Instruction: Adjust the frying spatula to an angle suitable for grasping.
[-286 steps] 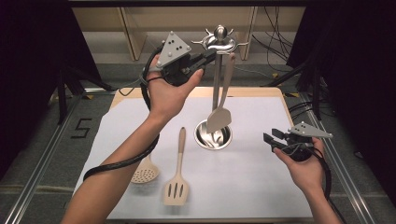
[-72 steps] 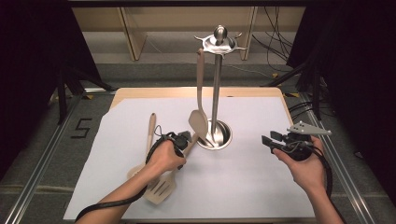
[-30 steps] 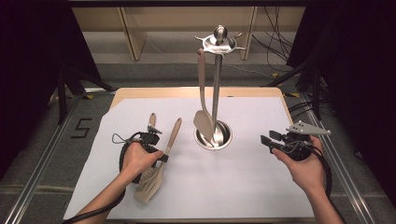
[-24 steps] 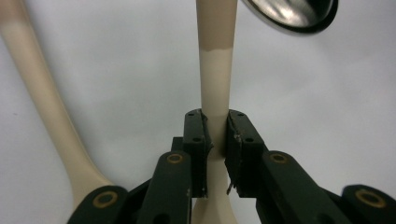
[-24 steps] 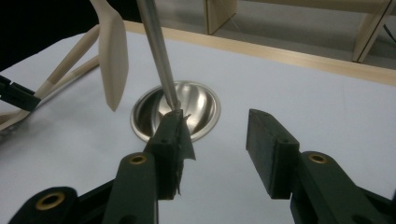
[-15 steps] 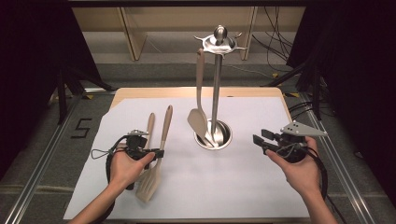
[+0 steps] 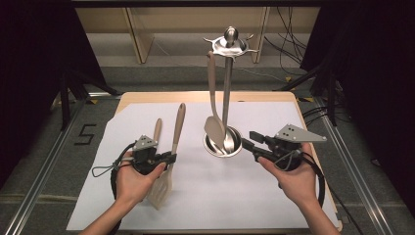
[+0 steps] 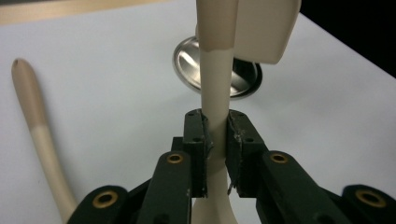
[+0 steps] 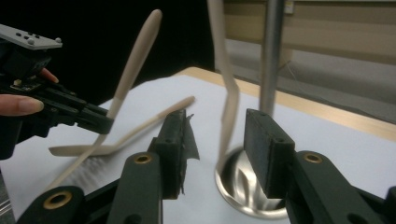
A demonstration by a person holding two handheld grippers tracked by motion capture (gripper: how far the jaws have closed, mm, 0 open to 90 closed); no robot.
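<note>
**Slotted spatula in my left claw, right claw open by the rack**

My left claw (image 7: 171, 157) is clenched on the neck of the slotted spatula (image 7: 169, 161), pads pressing both sides of it, as the left gripper view shows (image 8: 215, 140). The spatula's slotted head hangs below my hand, just above the white sheet (image 7: 122, 205), and its handle rises up and away from the jaws, tilted. Just beside my left claw, on its outer side, a second utensil (image 7: 157, 131) lies flat on the sheet; in the left gripper view its handle (image 8: 32, 126) runs along to the left of the jaws, apart from them.

My right claw (image 7: 247, 139) is released, nothing between its pads; its jaws have just been closing a little. It points toward the rack's round steel base (image 7: 222, 144), just beside it without touching.

Beyond both claws stands the utensil rack (image 7: 228, 73), upright, with a solid turner (image 7: 214, 110) hanging from its top, blade down by the base. Through my right claw's jaws I see that turner (image 9: 227, 107) and the pole (image 9: 272, 56) ahead.
</note>
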